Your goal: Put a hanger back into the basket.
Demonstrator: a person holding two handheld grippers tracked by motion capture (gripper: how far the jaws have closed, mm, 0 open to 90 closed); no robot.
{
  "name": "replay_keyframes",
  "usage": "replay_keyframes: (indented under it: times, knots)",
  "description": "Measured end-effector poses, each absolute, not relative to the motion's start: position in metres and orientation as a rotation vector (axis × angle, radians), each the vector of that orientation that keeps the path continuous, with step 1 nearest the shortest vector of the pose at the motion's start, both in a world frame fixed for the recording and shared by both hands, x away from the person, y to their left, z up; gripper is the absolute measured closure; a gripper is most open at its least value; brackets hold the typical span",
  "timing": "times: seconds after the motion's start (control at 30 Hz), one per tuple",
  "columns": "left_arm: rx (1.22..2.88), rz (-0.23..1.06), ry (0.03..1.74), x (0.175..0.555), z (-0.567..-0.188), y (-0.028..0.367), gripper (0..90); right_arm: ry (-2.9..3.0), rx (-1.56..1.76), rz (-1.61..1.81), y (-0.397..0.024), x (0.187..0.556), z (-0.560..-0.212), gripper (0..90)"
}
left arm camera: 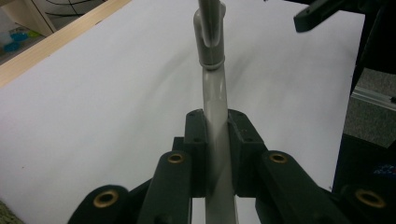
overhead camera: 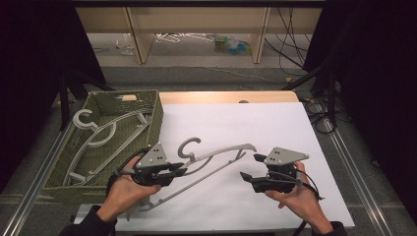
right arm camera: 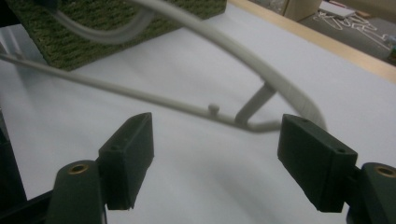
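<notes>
Hanger first: from the high view, you have it lifted over the white surface, just right of the basket. Your left tongs are clamped on its arm near the hook, while your right tongs hang open just off its far end, holding nothing. Two more hangers lie in the basket.

Left gripper view: your pads squeeze the grey bar from both sides, the hook end pointing away.

Right gripper view: your jaws stand wide apart, with the hanger's tip beyond them and not between them.

With one grip so far from the free end, I'd expect the hanger to swing or twist in the pads. It could also catch on the basket rim if you carry it over low.
</notes>
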State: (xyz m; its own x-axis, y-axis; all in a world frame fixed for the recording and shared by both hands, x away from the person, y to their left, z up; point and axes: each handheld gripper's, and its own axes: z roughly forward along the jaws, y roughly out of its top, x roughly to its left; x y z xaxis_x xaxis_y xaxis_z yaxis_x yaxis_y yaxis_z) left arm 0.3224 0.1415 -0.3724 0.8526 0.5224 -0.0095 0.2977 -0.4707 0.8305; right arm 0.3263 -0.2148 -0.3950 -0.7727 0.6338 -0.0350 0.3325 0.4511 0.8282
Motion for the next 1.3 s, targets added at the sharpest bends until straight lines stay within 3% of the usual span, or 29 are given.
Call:
replay_keyframes:
  times: [0.63,1.0,1.3]
  knots:
    - [1.988,0.312,0.650,0.319,-0.333,0.175,78.7,2.379,0.813,1.279,-0.211,0.321,-0.414,26.7]
    - [1.943,0.406,0.675,0.321,-0.292,0.201,78.7,2.389,0.816,1.277,-0.211,0.321,-0.416,26.7]
    - [1.917,0.501,0.734,0.331,-0.283,0.235,78.7,2.392,0.821,1.276,-0.210,0.321,-0.417,26.7]
